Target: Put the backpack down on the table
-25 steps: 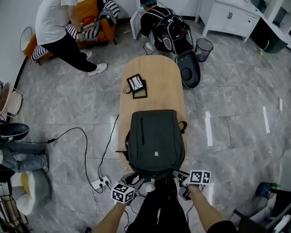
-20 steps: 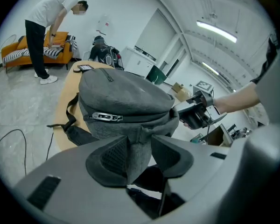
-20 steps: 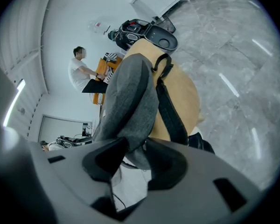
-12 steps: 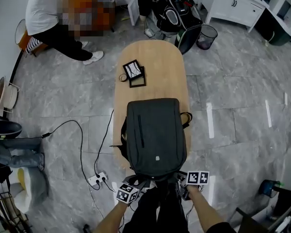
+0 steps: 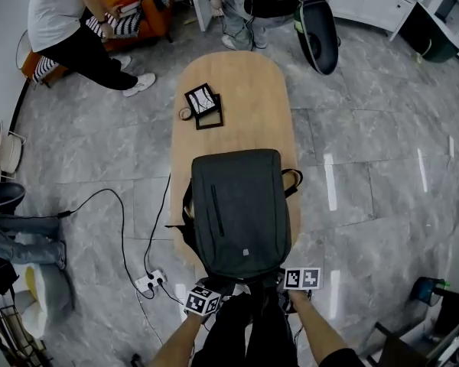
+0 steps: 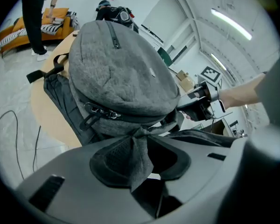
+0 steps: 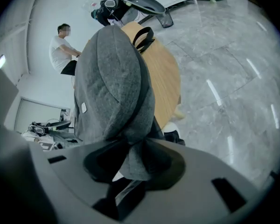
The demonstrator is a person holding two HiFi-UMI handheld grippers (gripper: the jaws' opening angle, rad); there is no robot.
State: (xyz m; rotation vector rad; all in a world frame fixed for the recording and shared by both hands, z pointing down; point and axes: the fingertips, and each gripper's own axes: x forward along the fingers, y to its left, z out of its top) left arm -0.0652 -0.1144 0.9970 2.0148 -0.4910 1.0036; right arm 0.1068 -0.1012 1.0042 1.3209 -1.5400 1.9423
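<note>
In the head view the dark grey backpack (image 5: 241,212) lay flat on the near end of the oval wooden surface (image 5: 237,82). It reached the near rim and covered the tips of both grippers, so the left gripper (image 5: 212,287) and the right gripper (image 5: 284,280) showed only their marker cubes and the forearms behind them. A small pale tag (image 5: 246,253) on the backpack's front was too small to read. Two dark square picture frames (image 5: 203,105) lay overlapping farther along the surface, well apart from the backpack. In the left gripper view the left gripper (image 6: 139,164) had a fold of the backpack's (image 6: 116,73) felt-like woven cloth pinched between its jaws, which had just been closing and stood nearly together on it. A metal zip pull (image 6: 94,111) hung just above, and the pale wood of the surface (image 6: 51,115) showed below the bag. In the right gripper view the right gripper (image 7: 133,164) likewise clamped a bunched fold of the backpack (image 7: 112,78); its jaws had just been closing, and the cloth filled the narrow gap between them. A rounded pale tag (image 7: 83,108) on the side showed no legible print. A dark strap loop (image 7: 143,37) stuck up at the far end over the tan surface (image 7: 167,78).
</note>
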